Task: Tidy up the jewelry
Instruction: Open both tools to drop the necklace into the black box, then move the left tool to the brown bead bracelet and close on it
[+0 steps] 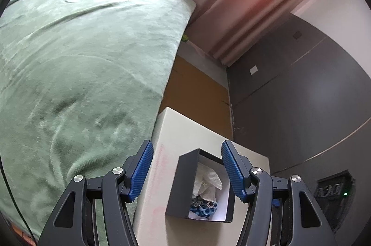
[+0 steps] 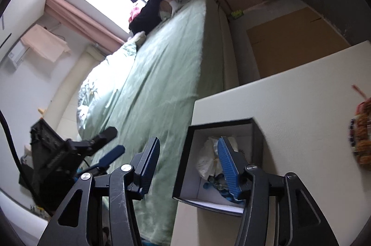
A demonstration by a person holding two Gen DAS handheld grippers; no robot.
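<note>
Jewelry [image 1: 204,206] lay in the black box [image 1: 183,185] on the white table [image 2: 301,95], under crinkled plastic. My right gripper [image 2: 189,164] and left gripper [image 1: 186,173] stood spread, empty. Beads looked light, slippery; I'd pinch the strand.

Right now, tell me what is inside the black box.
The black box holds crumpled clear plastic bags and blue beaded jewelry; whatever lies beneath them is covered.

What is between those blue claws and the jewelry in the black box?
Nothing solid: the black box has no lid on. Inside, crumpled clear plastic bags lie over and beside the blue beads, so either gripper would meet the plastic first.
</note>
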